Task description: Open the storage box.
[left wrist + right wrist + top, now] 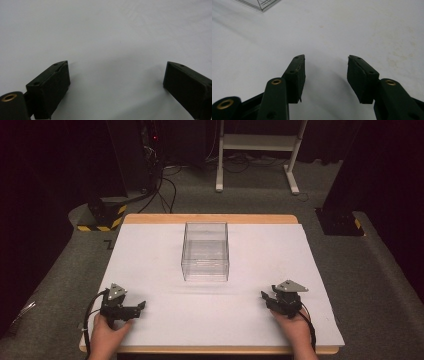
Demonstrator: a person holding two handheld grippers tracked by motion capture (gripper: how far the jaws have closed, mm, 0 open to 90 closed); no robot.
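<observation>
The box (205,251) stands on the desk (150,255), at mid-width and toward the far edge. The left gripper (140,306) rests on the desk near the front left corner; the right gripper (264,295) rests near the front right corner. Both lie in front of the box, well apart from it and from each other. A box corner (260,4) lies ahead and left of the right gripper's jaws.

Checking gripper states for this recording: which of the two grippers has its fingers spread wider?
The left gripper: in its own view a broad gap of white table separates the fingers. The right gripper is open too, but narrower.
</observation>
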